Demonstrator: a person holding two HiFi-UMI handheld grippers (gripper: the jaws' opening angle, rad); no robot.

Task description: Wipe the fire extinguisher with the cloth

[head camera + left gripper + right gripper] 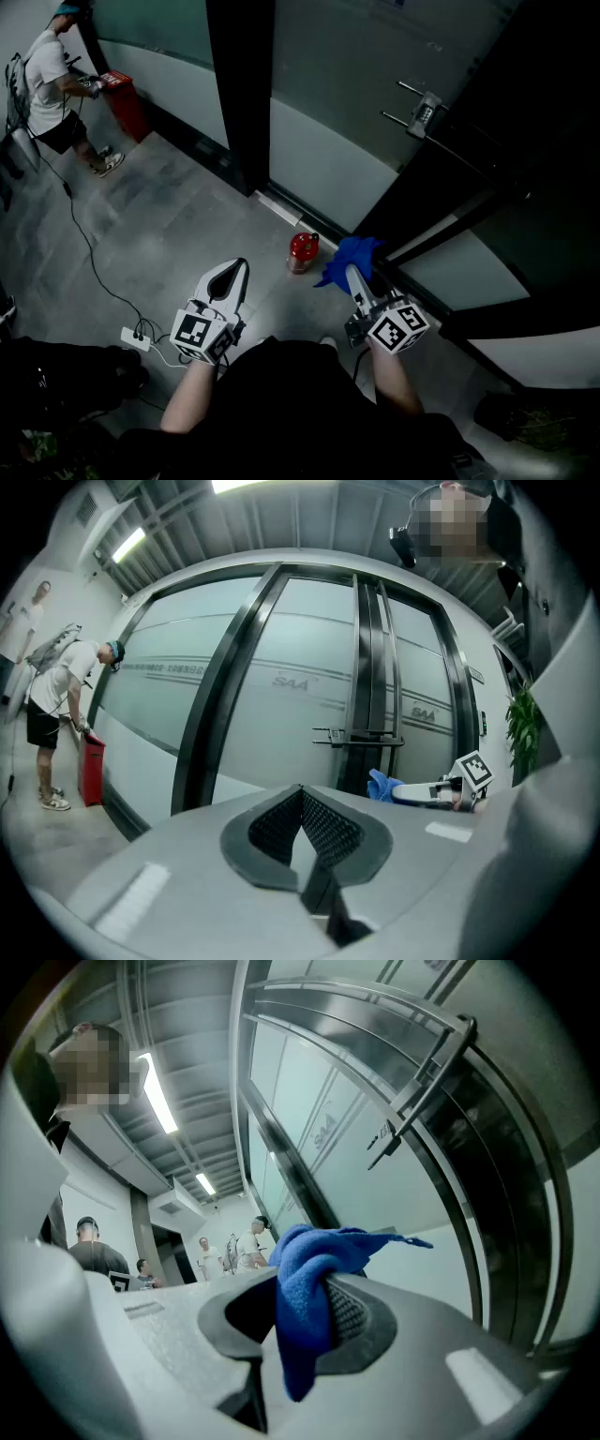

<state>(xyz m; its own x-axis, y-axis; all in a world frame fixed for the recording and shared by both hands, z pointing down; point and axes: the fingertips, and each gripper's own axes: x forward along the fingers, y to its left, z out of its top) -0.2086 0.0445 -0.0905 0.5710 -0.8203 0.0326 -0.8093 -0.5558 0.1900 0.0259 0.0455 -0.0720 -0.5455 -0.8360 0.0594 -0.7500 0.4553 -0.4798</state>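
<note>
Head view was dim, underexposed; long white ceiling strip lights point(157, 1096) glared in fisheye-bent, dark-cornered gripper views.

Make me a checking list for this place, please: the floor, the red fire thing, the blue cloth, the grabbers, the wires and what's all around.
Surface: grey tiled floor, indoors.
Job's things: red fire extinguisher stands upright on the floor at the foot of the glass wall; blue cloth is pinched in the right gripper.
Clutter: white power strip lies on the floor.
Grippers: left gripper is shut and holds nothing; right gripper is shut on the cloth.
Cables: a black cable runs across the floor to the power strip.
Surroundings: glass wall with black frames, door handle; a person bends at a red box.
</note>
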